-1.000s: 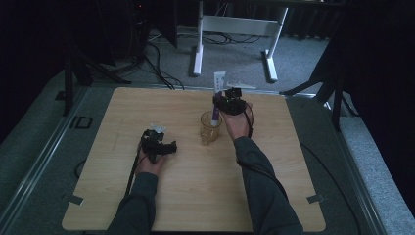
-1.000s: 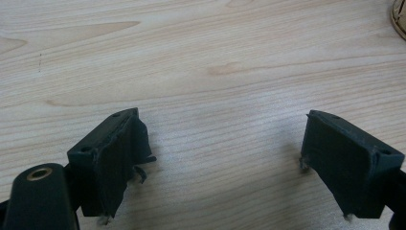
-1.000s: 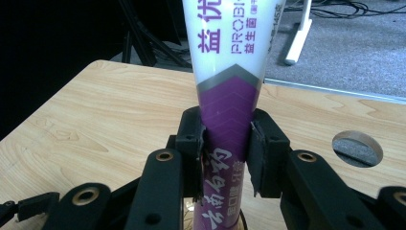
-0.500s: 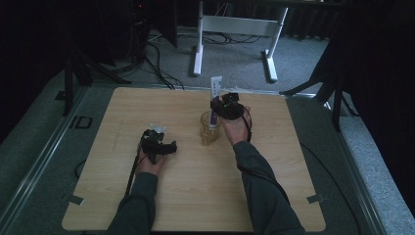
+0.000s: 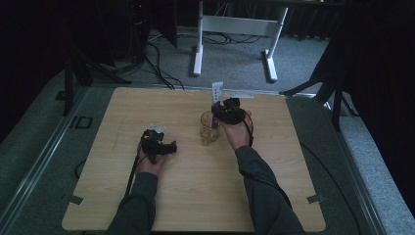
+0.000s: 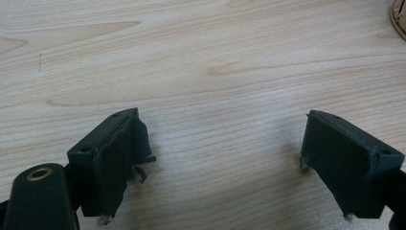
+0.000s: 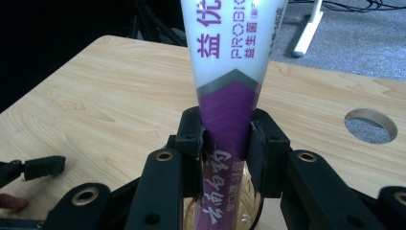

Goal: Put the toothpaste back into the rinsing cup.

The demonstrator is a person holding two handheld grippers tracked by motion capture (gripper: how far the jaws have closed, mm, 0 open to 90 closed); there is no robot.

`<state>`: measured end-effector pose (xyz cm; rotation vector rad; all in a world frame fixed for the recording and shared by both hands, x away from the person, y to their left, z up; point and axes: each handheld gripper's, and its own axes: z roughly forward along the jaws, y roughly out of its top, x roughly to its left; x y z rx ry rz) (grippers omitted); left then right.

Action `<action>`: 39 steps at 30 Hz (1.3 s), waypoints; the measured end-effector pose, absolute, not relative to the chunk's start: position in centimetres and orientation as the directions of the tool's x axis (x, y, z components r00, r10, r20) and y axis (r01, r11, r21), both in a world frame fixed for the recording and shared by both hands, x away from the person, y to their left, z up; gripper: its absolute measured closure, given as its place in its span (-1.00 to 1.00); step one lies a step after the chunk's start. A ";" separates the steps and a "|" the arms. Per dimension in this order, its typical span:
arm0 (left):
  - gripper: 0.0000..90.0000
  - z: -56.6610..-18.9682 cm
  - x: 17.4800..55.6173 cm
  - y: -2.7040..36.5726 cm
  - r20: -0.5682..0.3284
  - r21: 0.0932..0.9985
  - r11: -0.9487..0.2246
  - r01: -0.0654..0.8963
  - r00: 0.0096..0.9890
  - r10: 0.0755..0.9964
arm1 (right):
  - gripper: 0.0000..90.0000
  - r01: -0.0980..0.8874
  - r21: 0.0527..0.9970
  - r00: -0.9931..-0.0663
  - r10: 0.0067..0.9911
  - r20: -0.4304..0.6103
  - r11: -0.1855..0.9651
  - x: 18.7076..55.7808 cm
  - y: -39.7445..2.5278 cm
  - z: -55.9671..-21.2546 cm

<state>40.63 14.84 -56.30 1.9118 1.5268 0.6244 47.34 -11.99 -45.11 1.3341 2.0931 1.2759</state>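
Note:
A white and purple toothpaste tube (image 7: 230, 86) stands upright, its lower end inside a clear glass cup (image 5: 208, 128) near the table's middle. My right gripper (image 7: 225, 139) is shut on the tube's purple part just above the cup's rim; the tube (image 5: 217, 93) rises above the gripper (image 5: 226, 110) in the high view. My left gripper (image 5: 160, 145) rests low on the wood to the left of the cup. Its jaws stand wide apart in the left gripper view (image 6: 220, 158), with bare wood between them.
The wooden table (image 5: 147, 107) has a round cable hole (image 7: 371, 125) near its far edge. Beyond the table lie grey carpet, cables and a white desk frame (image 5: 235, 29). The cup's base edge (image 6: 399, 17) shows at the top right of the left gripper view.
My right gripper has lowered slightly with the tube, bringing it over and into the cup. The left gripper has stayed still.

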 end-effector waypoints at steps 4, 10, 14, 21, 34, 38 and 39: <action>-0.69 -56.3 40.6 14.8 -0.010 0.710 -0.151 0.688 0.224 0.974 | 0.54 0.539 0.826 -0.502 0.850 0.157 0.166 47.2 -11.9 -45.5; -0.69 -56.3 40.6 14.9 -0.007 0.709 -0.154 0.688 0.226 0.974 | 0.53 0.543 0.821 -0.509 0.847 0.152 0.179 46.9 -11.8 -46.1; -0.69 -56.3 40.6 14.8 -0.009 0.709 -0.152 0.689 0.225 0.974 | 0.52 0.552 0.813 -0.513 0.844 0.156 0.185 46.9 -11.8 -46.5; -0.69 -56.3 40.6 14.9 -0.008 0.708 -0.154 0.689 0.227 0.974 | 0.50 0.559 0.806 -0.510 0.847 0.150 0.194 46.7 -12.0 -47.2; -0.69 -56.3 40.6 14.8 -0.010 0.710 -0.151 0.688 0.225 0.974 | 0.30 0.538 0.825 -0.544 0.818 0.186 0.171 45.9 -12.9 -47.0; -0.69 -56.3 40.6 14.8 -0.008 0.708 -0.154 0.689 0.227 0.974 | 0.22 0.518 0.840 -0.552 0.814 0.184 0.161 45.3 -13.8 -46.5; -0.69 -56.3 40.6 14.8 -0.008 0.708 -0.155 0.689 0.227 0.974 | 0.19 0.515 0.842 -0.555 0.811 0.184 0.161 45.2 -14.1 -46.5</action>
